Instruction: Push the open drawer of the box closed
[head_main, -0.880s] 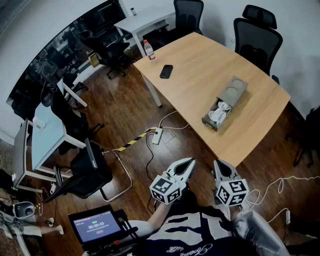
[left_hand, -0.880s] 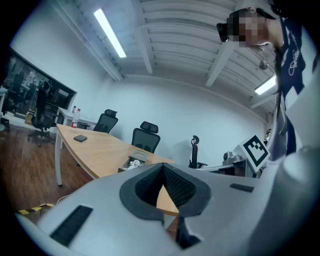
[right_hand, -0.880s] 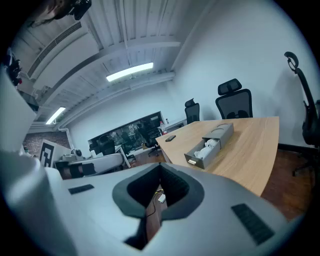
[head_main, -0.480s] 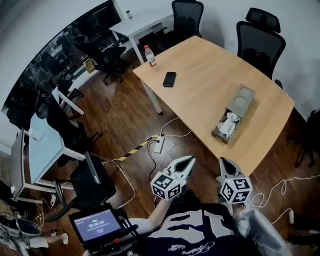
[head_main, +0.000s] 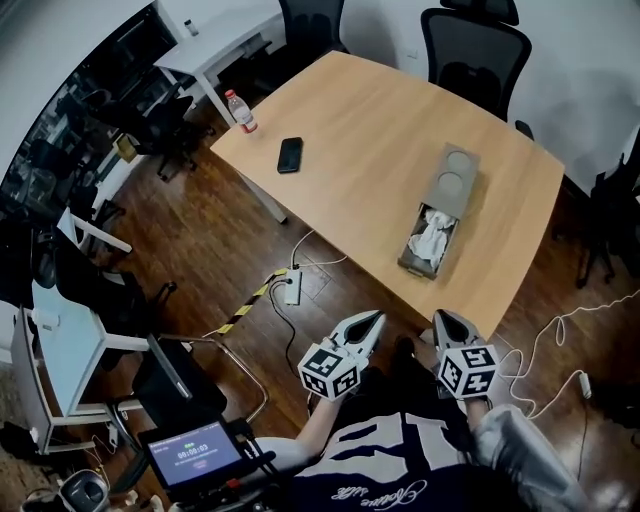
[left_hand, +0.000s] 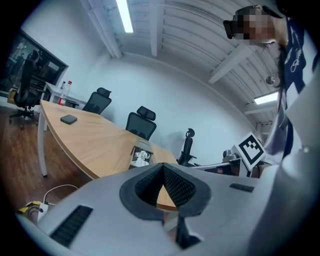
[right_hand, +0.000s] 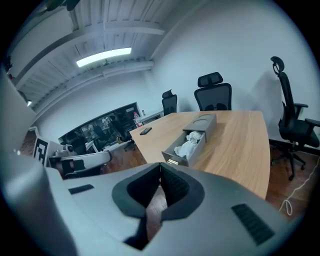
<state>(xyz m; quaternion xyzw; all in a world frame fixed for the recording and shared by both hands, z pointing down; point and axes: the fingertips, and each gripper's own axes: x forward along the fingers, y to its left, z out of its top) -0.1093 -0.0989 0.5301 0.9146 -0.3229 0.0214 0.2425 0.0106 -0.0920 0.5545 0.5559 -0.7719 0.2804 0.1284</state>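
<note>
On the wooden surface (head_main: 370, 130), toward its right end, a grey box (head_main: 455, 180) with two round hollows in its top. Out of the box's near end, the drawer (head_main: 428, 243), pulled open toward the near edge of the surface, with crumpled white cloth (head_main: 433, 232) lying inside. Left of the box and well apart from it, a dark phone (head_main: 290, 154) flat on the wood. Farther left again, at the far corner, a bottle (head_main: 238, 111) standing upright with a red cap. Beyond the box, black office chairs (head_main: 476, 45) drawn up to the far edge. Left of the box and nearer, down on the wooden floor, a white power strip (head_main: 291, 287) with its cable. Nearer than the box and off the surface altogether, the left gripper (head_main: 377, 317) and the right gripper (head_main: 440, 315), held side by side over the floor, tips pointing toward the box, well apart from the drawer front and touching nothing. Left jaws pressed together at the tips, nothing between them; in the left gripper view, box and open drawer above and to the left of those tips. Right jaws likewise together and empty; in the right gripper view, open drawer front straight ahead, just above and slightly right of the tips.
</note>
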